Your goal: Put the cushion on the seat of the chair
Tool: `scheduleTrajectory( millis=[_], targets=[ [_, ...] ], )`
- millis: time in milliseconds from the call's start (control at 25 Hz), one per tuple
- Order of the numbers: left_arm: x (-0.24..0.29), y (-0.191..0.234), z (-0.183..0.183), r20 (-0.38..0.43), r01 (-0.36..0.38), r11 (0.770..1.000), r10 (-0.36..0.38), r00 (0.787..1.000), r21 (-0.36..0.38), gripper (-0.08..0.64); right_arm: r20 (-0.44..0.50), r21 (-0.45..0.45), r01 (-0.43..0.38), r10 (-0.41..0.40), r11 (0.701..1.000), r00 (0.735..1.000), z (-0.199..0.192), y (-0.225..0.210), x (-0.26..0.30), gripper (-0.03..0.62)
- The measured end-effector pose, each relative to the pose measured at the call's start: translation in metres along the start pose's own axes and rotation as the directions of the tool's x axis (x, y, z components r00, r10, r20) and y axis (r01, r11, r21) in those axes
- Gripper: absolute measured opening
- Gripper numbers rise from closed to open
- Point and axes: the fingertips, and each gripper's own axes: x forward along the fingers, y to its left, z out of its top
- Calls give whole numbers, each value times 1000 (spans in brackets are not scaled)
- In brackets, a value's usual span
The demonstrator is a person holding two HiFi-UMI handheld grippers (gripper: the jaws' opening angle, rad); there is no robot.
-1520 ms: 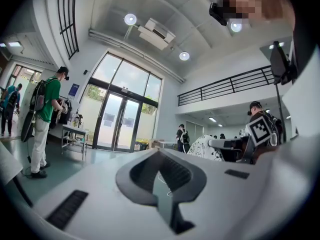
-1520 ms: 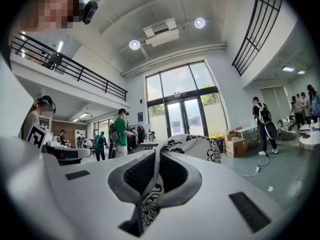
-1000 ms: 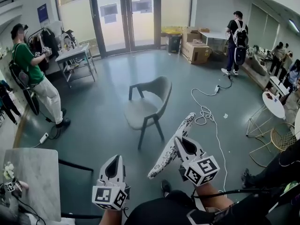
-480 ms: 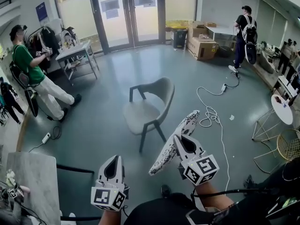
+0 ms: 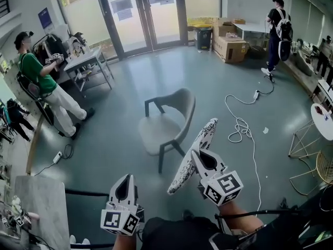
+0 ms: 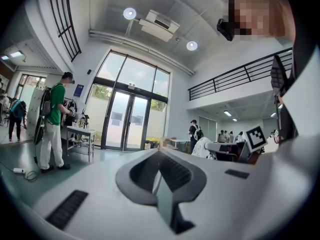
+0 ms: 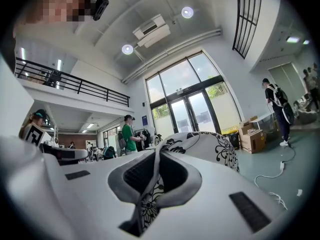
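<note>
Grey-green floor (image 5: 122,90) bears chair (image 5: 156,132); right tongs (image 5: 197,153) pinch cushion (image 5: 206,134), left tongs (image 5: 126,177) pressed together.

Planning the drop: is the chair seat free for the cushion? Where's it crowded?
The chair seat is bare, bordered by its backrest. The floor toward the glass doors is open. Crowded on the right: looped cable.

Well ahead and left of the left gripper (image 5: 126,178), a person in a green shirt (image 5: 39,79) stands by a metal table (image 5: 86,61). Glass doors (image 5: 140,14) lie far beyond. Ahead and right of the right gripper (image 5: 196,153), a white cable (image 5: 242,126) snakes towards cardboard boxes (image 5: 231,48).
</note>
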Motion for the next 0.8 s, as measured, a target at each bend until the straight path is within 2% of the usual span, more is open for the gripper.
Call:
scheduleTrajectory(
  millis=[200, 400, 800],
  targets=[
    [22, 10, -1, -18, -13, 1000, 14, 1000, 10, 9, -3, 12, 3, -3, 1000, 1000, -4, -17, 21, 28],
    [51, 25, 3, -12, 7, 1000, -7, 1000, 6, 9, -14, 6, 10, -10, 1000, 1000, -5, -28, 50, 28],
    [125, 88, 3, -11, 63, 998, -63, 998, -12, 9, -24, -29, 77, -78, 997, 997, -5, -52, 131, 28]
  ],
)
